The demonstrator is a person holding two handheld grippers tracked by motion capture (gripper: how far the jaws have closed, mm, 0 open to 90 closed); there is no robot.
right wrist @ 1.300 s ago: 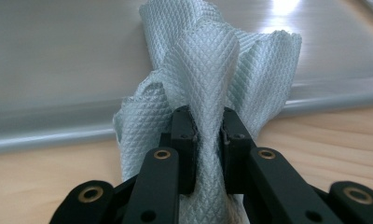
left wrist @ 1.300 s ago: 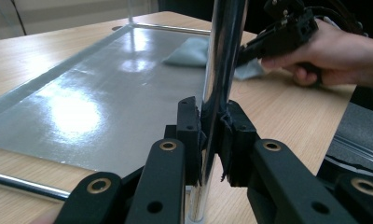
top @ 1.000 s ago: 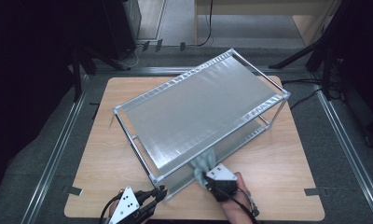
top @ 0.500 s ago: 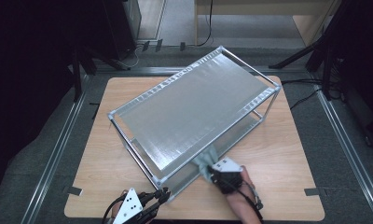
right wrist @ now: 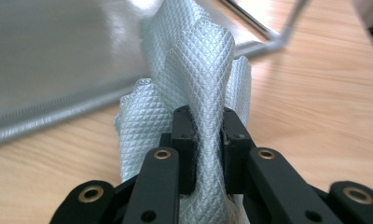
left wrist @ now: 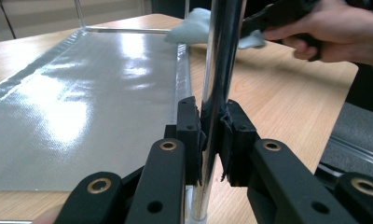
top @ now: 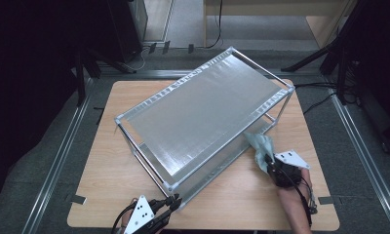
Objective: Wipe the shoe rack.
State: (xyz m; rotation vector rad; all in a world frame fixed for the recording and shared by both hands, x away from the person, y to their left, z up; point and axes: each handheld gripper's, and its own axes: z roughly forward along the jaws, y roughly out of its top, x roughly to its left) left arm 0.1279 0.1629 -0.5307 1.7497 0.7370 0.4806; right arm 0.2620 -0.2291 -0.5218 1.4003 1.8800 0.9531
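Left gripper (top: 172, 201): seen at the near edge of the table (top: 110, 195); its jaws are closed on the near corner post (left wrist: 218, 84) of the rack (top: 203, 109), the pads pressed to either side of the shiny tube.
Rack: a two-shelf metal frame, set at a slant on the table; it extends up and away from the left gripper, with the lower shelf (left wrist: 82, 102) stretching ahead and to the left of the clamped post in the left gripper view.
Cloth (top: 261, 146): a pale quilted rag, bunched upright; it is pinched between the jaws of the right gripper (top: 267, 161) and stands above them in the right gripper view.
Right gripper: held in a hand (top: 293, 178) at the right side of the table; the cloth at its tip is seen just beside the rack's lower shelf edge (right wrist: 58, 116), and contact cannot be told.
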